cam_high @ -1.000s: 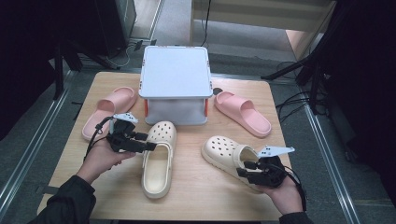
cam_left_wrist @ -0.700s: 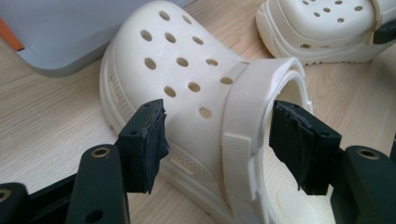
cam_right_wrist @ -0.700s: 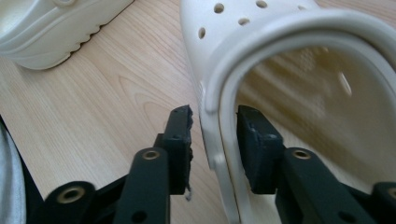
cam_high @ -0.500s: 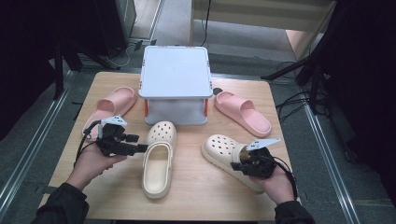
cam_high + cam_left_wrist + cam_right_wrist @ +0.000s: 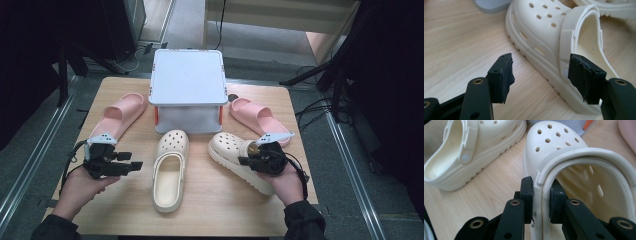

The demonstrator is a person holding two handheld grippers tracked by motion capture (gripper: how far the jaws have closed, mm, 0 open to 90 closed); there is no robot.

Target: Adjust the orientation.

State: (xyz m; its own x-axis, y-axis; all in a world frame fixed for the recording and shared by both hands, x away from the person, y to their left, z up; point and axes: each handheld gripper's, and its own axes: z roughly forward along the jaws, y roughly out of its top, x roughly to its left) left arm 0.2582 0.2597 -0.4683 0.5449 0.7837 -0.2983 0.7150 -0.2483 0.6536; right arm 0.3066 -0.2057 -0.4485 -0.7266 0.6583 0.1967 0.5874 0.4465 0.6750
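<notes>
Right clog (image 5: 239, 159) gripped by its side wall

The clog's wall is clamped between the right gripper's (image 5: 541, 195) jaws, which have just been closing (sole on the table (image 5: 210, 210)). The left gripper (image 5: 541, 75) is held open just beside the left clog (image 5: 169, 172), apart from it.

Two cream clogs with perforated toes lay on the wooden table in front of a lidded box. The right clog (image 5: 239, 156) sat upright, angled with its toe toward the box, its side wall at the heel opening pinched between black pads; its strap arched forward over the vamp. The left clog (image 5: 169, 170) rested flat on its ridged sole, toe pointing at the box, heel opening toward the person, untouched.
</notes>
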